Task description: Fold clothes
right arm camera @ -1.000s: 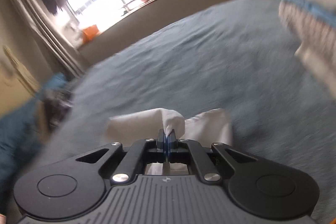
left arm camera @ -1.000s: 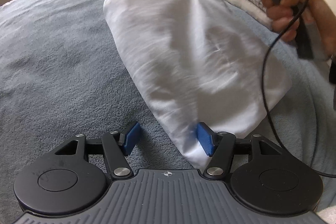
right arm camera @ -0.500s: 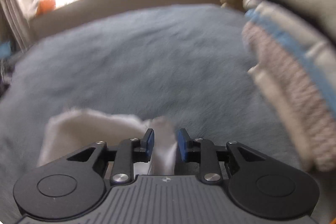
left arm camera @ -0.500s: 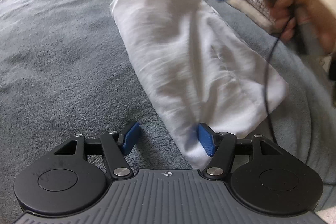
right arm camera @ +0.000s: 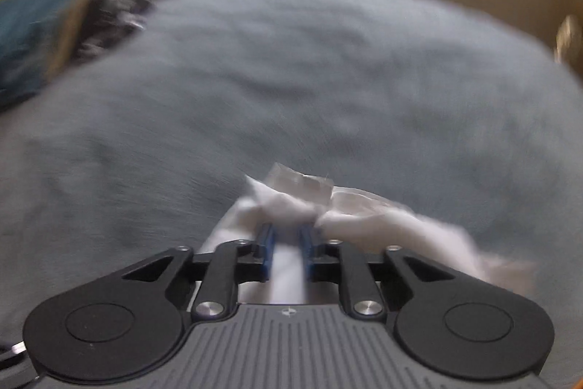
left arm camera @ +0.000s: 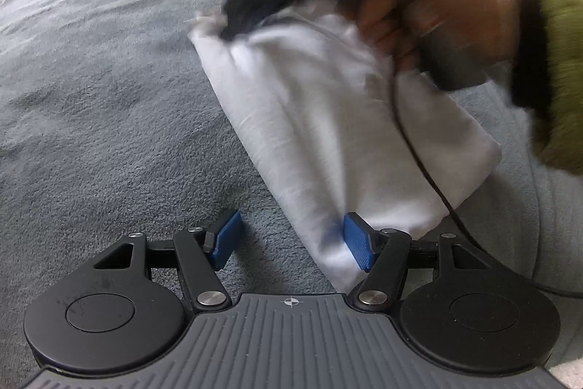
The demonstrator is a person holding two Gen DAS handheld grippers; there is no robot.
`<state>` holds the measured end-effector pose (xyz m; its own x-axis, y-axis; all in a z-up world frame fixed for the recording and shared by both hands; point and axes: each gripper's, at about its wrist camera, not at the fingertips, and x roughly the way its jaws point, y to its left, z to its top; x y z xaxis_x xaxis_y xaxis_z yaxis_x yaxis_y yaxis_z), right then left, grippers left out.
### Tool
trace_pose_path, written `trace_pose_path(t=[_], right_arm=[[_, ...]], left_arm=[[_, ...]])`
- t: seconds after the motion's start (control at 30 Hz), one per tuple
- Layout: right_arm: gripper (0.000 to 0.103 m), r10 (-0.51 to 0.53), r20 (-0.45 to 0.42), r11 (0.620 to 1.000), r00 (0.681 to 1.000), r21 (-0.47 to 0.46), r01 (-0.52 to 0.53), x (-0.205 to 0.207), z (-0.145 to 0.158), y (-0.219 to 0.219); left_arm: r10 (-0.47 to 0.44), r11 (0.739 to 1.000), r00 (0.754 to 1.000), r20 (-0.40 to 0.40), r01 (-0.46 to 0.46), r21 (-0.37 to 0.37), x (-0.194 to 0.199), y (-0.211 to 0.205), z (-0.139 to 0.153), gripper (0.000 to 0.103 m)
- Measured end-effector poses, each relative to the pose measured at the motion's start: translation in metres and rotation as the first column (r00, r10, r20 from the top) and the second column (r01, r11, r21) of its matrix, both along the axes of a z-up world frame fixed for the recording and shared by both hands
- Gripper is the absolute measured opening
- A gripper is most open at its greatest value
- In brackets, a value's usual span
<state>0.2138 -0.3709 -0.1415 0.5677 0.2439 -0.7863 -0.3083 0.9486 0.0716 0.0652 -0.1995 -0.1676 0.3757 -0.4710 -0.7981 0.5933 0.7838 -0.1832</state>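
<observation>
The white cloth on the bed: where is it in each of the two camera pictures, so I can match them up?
Left wrist view: the white cloth runs diagonally from upper centre to the lower right.
Right wrist view: only its bunched end shows, bottom centre, by the right gripper.
Shared landmark: the grey blanket under it in both.

My right claw (right arm camera: 286, 250), clamped on the white cloth (left arm camera: 328, 119) a second ago, has let its blue pads part and now straddles a bunched fold at the far end. My right hand (left arm camera: 426, 20) has swung down low over the cloth, blurred, closer to my left claw (left arm camera: 291, 239).
</observation>
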Motion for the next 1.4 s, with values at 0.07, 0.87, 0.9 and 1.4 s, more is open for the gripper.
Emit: trace_pose_path(t=[0.07, 0.87, 0.9, 1.4], right_arm=[[0.010, -0.023, -0.002, 0.998, 1.000, 0.056, 0.023, 0.006, -0.013, -0.008], [0.013, -0.268, -0.103, 0.919, 0.958, 0.270, 0.287, -0.051, 0.047, -0.098], [0.013, -0.253, -0.111, 0.919, 0.961, 0.284, 0.275, -0.062, 0.055, -0.104], [0.010, -0.218, -0.182, 0.966, 0.959, 0.096, 0.238, -0.120, -0.001, -0.110]], left_arm=[[-0.001, 1.000, 1.000, 0.003, 0.001, -0.002, -0.001, 0.001, 0.000, 0.062], [0.044, 0.999, 0.999, -0.016, -0.044, -0.027, -0.006, 0.014, 0.008, 0.062], [0.047, 0.998, 0.999, -0.011, -0.047, -0.033, -0.005, 0.016, 0.010, 0.062], [-0.041, 0.998, 0.997, 0.058, 0.038, 0.057, -0.013, 0.003, 0.000, 0.062]])
